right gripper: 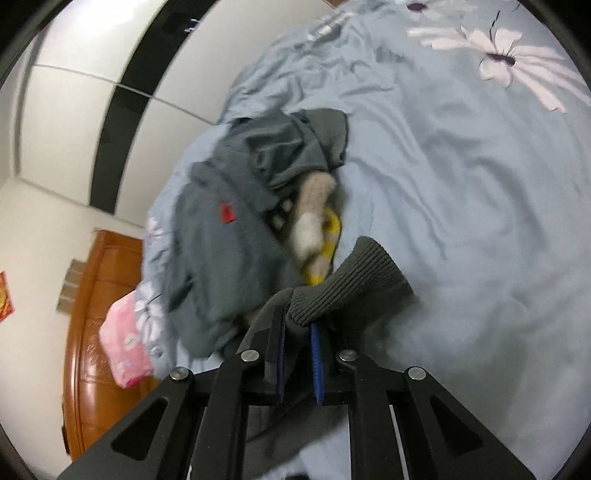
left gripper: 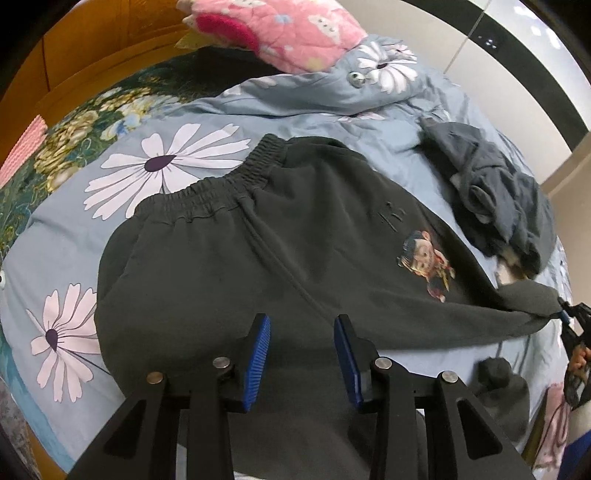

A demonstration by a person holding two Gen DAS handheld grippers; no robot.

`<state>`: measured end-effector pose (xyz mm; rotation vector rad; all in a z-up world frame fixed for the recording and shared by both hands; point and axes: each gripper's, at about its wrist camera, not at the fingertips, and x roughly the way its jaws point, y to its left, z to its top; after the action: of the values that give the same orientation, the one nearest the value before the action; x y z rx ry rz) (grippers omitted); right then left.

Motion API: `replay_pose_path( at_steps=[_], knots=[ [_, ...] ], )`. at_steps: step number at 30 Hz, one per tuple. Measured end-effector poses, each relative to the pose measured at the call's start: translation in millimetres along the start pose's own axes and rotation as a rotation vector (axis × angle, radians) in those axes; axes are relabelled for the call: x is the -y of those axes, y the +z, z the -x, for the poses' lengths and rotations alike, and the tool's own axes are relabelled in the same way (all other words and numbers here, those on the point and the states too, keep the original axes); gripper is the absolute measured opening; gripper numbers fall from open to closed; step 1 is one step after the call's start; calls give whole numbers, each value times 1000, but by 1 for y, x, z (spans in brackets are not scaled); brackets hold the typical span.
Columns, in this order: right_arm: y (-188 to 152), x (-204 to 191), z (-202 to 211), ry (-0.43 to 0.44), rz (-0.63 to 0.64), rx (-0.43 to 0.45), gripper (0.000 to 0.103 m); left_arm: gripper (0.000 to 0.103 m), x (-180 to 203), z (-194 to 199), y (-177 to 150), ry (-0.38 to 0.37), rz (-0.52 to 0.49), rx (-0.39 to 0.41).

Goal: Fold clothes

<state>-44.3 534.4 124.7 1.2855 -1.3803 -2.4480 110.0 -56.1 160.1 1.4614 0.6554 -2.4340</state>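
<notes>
Dark grey sweatpants (left gripper: 280,251) with an elastic waistband and a small cartoon print lie spread on the bed. My left gripper (left gripper: 302,325) is open, its blue pads hovering over the pants' near edge, holding nothing. My right gripper (right gripper: 297,325) is shut on the pants' ribbed cuff (right gripper: 354,277) and holds it just above the sheet. In the left wrist view it shows at the far right (left gripper: 563,315), pinching the stretched leg end.
The blue floral bedsheet (right gripper: 480,184) covers the bed. A heap of grey clothes (left gripper: 495,195) with a yellow-white item (right gripper: 317,229) lies beside the cuff. A pink quilt (left gripper: 280,33) lies at the head. A wooden headboard (right gripper: 96,332) and white wardrobe (right gripper: 74,92) border the bed.
</notes>
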Motion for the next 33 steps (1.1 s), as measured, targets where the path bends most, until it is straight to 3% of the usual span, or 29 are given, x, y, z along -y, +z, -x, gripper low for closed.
replay_pose_path(
  at_steps=[4,7,11,14,18,22,27,29,30,31,33],
  knots=[
    [6,7,-4,2,32,-20,17,43,-6,-8,8,11,19,3],
    [2,7,8,31,95,0,39,45,-11,-18,11,13,40,-5],
    [-11,22,36,-37,167,70,42,46,-12,-28,11,12,50,-21],
    [-18,44,42,-49,130,74,42,46,-10,-31,9,9,45,-28],
    [-21,56,21,-28,48,18,42,46,-9,-32,8,12,52,-35],
    [-19,48,-10,10,0,-5,57,46,-8,-28,9,16,52,-30],
    [-17,37,-34,-8,-62,-5,57,47,-14,-21,11,21,54,-19],
    [-17,31,-31,-10,-65,5,46,48,-17,-17,13,20,63,-13],
    [-18,27,-29,-13,-64,8,30,48,-19,-15,13,20,66,-9],
    [-18,24,-24,-13,-59,16,23,48,-21,-13,13,18,69,-5],
    [-21,16,-5,3,-33,47,18,48,-25,-10,14,14,78,3]
  ],
)
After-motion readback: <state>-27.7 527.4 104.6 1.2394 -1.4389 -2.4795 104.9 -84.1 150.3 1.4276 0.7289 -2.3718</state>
